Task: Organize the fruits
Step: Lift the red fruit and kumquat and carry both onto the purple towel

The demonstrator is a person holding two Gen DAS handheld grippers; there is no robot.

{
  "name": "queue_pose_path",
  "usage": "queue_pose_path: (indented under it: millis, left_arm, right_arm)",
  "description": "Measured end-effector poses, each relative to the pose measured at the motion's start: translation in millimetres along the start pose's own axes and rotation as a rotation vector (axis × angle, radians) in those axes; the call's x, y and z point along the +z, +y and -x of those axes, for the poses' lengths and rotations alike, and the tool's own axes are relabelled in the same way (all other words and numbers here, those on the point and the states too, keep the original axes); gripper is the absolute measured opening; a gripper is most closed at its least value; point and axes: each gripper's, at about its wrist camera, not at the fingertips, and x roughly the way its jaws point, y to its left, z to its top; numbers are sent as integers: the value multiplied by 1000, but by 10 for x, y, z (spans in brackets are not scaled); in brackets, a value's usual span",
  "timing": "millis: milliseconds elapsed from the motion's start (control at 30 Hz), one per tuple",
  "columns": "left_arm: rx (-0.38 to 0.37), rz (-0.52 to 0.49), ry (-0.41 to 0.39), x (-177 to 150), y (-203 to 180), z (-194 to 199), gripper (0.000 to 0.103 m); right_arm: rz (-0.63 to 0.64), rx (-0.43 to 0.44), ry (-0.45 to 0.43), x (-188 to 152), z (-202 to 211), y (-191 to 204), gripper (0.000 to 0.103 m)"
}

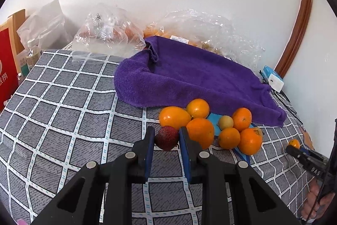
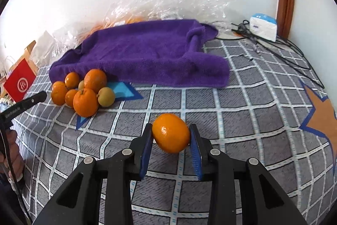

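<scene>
In the left wrist view my left gripper [image 1: 166,132] is shut on a small dark red, bumpy fruit [image 1: 166,138] just above the checked grey cloth [image 1: 63,119]. Right beside it, a pile of oranges [image 1: 200,132] with one small yellow-green fruit [image 1: 225,122] lies on a blue patch [image 1: 215,119]. In the right wrist view my right gripper [image 2: 171,128] is shut on an oval orange [image 2: 171,132], held over the cloth to the right of that pile [image 2: 85,101]. The same orange [image 1: 294,143] shows small at the right edge of the left wrist view.
A purple towel [image 1: 189,77] lies behind the pile. Clear plastic bags [image 1: 109,35] holding more fruit stand along the white wall. A red paper bag [image 1: 7,69] and a bottle [image 1: 32,52] are at the far left, a white-blue box [image 2: 263,27] with black cables [image 2: 284,52] at the back right, and an orange star patch [image 2: 322,119] at the right.
</scene>
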Motion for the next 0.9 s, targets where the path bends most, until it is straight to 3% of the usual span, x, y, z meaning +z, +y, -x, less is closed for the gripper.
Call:
queue_pose_path:
  millis: [200, 500, 700, 900]
  left_arm:
    - [-1, 15, -34, 86, -10, 170, 23]
    - [-15, 16, -114, 746, -97, 472, 23]
    - [-2, 11, -146, 1202, -160, 386, 23]
    - [66, -24, -196, 1626, -253, 186, 23]
  right_arm:
    - [-14, -28, -41, 326, 171, -73, 34]
    - [-10, -23, -131, 1141, 269, 18, 34]
    - [-2, -4, -154, 1633, 60, 163, 34]
    - [-23, 35, -148, 2041, -263, 221, 34]
